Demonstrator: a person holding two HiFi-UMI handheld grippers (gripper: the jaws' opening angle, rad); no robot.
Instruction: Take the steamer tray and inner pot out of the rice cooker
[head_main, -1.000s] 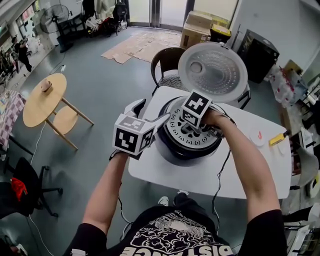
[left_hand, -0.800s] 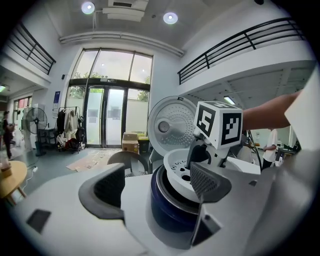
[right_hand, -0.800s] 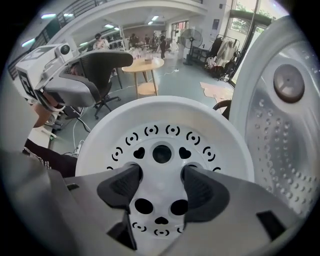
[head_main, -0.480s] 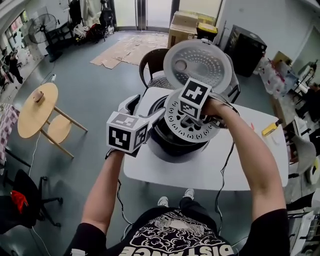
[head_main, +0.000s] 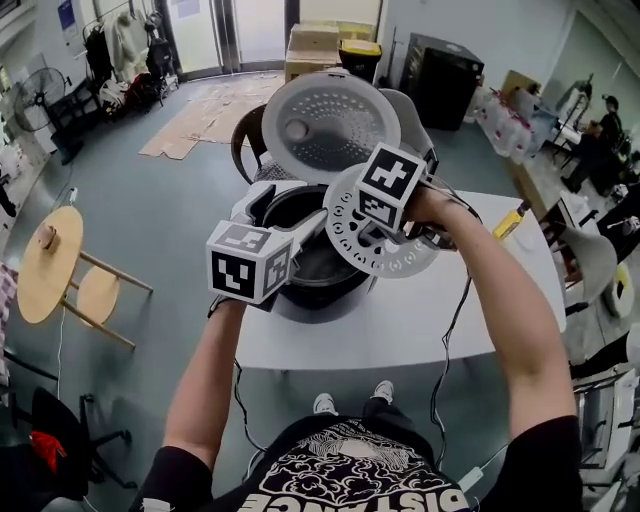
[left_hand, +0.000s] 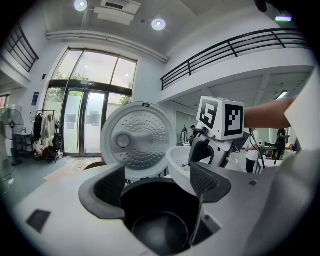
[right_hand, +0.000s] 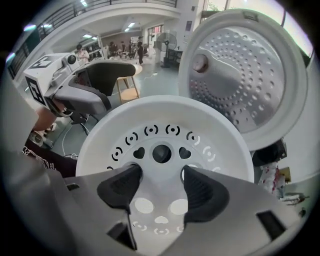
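The rice cooker (head_main: 292, 300) stands on the white table (head_main: 450, 310) with its lid (head_main: 325, 120) swung up. My right gripper (head_main: 400, 235) is shut on the white perforated steamer tray (head_main: 395, 255), pads in two holes either side of its middle strip (right_hand: 161, 187). The tray (right_hand: 165, 130) hangs tilted above the cooker's right rim, clear of the pot. The dark inner pot (head_main: 315, 265) sits in the cooker. My left gripper (head_main: 290, 215) is open at the cooker's left rim, and the pot (left_hand: 160, 220) shows below its spread jaws (left_hand: 157, 187).
A dark chair (head_main: 250, 130) stands behind the table. A yellow-handled tool (head_main: 508, 220) lies at the table's far right. A round wooden table (head_main: 45, 260) and stool are on the floor at left. Cardboard boxes (head_main: 315, 45) sit at the back.
The right gripper has lifted the steamer tray up out of the cooker and to the right. The left gripper stayed open and shifted with it along the cooker's left rim.
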